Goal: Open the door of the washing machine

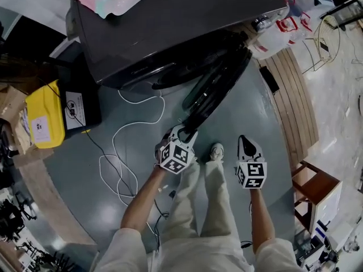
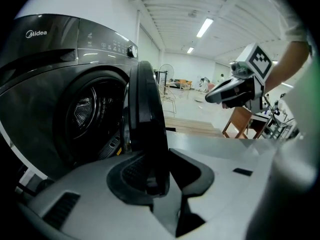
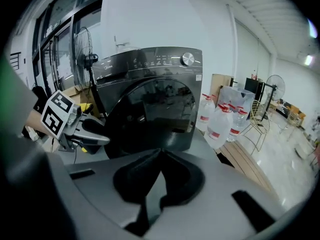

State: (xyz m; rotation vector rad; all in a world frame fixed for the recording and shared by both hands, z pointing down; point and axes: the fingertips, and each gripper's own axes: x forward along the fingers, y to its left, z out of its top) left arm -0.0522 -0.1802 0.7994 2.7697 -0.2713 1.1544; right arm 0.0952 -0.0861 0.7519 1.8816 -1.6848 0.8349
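A dark grey washing machine (image 1: 170, 27) stands at the top of the head view. Its round door (image 1: 218, 86) hangs swung out toward me, leaving the drum (image 2: 92, 111) exposed. My left gripper (image 1: 184, 130) is shut on the door's outer edge; in the left gripper view the black rim (image 2: 147, 114) sits clamped between the pads. My right gripper (image 1: 248, 142) hovers to the right of the door, apart from it, its jaws shut and empty. The right gripper view faces the door's dark glass (image 3: 150, 114) and shows the left gripper (image 3: 97, 134) at its edge.
A white cable (image 1: 122, 152) loops on the floor left of my legs. A yellow box (image 1: 42, 120) sits left of the machine. Water bottles (image 3: 220, 124) and a wooden platform (image 1: 292, 95) lie to the right, with a wooden stool (image 1: 315, 188) nearer me.
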